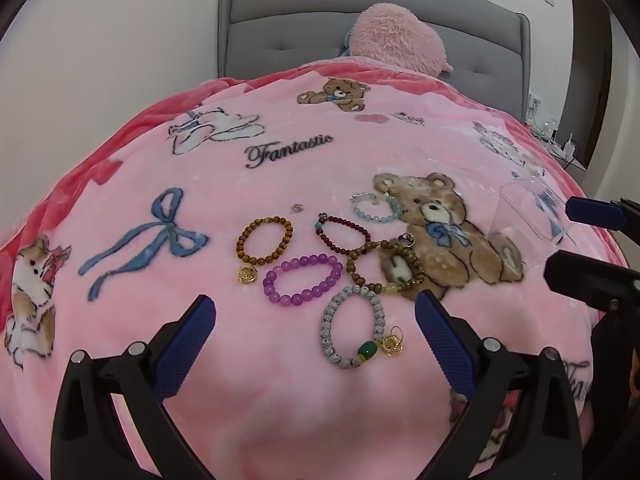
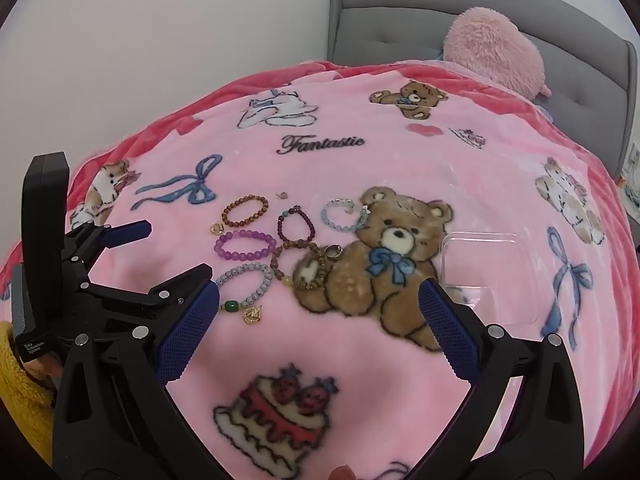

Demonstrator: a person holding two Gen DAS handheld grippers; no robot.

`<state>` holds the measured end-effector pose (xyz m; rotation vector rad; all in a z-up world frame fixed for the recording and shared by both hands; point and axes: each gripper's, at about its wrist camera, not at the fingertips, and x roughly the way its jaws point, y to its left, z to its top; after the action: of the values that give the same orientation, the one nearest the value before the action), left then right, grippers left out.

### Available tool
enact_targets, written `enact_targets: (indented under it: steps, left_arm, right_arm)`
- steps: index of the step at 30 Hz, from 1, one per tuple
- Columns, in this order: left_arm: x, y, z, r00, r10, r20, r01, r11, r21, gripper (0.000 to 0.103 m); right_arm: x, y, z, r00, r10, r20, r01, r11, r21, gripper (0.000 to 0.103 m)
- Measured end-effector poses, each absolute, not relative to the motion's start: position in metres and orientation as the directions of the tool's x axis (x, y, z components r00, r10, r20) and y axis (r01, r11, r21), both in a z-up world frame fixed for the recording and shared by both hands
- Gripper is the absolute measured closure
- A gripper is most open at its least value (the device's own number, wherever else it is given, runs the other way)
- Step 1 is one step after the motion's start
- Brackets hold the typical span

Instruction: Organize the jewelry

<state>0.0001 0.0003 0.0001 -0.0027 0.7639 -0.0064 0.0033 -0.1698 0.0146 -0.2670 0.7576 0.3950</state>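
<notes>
Six beaded bracelets are spread in a loose cluster on the pink plush blanket [image 1: 248, 380] printed with bears and bows, and nothing has yet been lifted. The left gripper [image 1: 316, 320] is held above the near edge of the cluster with its blue-padded jaws spread wide and empty; the right gripper [image 2: 320, 312] is likewise held apart, with nothing between its pads. The clear shallow plastic tray [image 2: 486, 276], judged to be the destination, lies on the blanket to the right of the cluster, well apart from it.

The grey speckled bead bracelet with a green bead and gold charm [image 1: 352, 328] lies nearest and is a sensible first pick. A single strand of its loop should be pinched, away from the olive-brown wooden bead bracelet [image 1: 386, 268] just beside it. The purple round-bead bracelet [image 1: 304, 280] and the silver ring [image 1: 405, 240] resting on the wooden beads are best left undisturbed. A steep, slow descent is advised, since the soft pile may be caught.
</notes>
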Motion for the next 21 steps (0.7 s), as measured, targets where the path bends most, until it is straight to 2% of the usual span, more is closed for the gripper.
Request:
enact_targets:
  steps: [3,4,21]
  left_arm:
    - [0.003,0.004,-0.001,0.723,-0.012,-0.690,0.009,1.000,-0.008,0.005]
    - [-0.001,-0.007,0.000,0.737,0.020,-0.676,0.007,0.999,0.037,0.005]
    - [-0.006,-0.010,0.001,0.738,0.004,-0.675,0.019,0.999,0.027,0.005]
  right_arm:
    - [0.004,-0.170,0.015,0.656,0.247,-0.713,-0.437,0.894,-0.093,0.008]
    - [0.004,-0.170,0.015,0.656,0.245,-0.714,-0.438,0.894,-0.096,0.008]
    - [0.002,-0.171,0.015,0.653,0.258,-0.712,-0.441,0.894,-0.080,0.008]
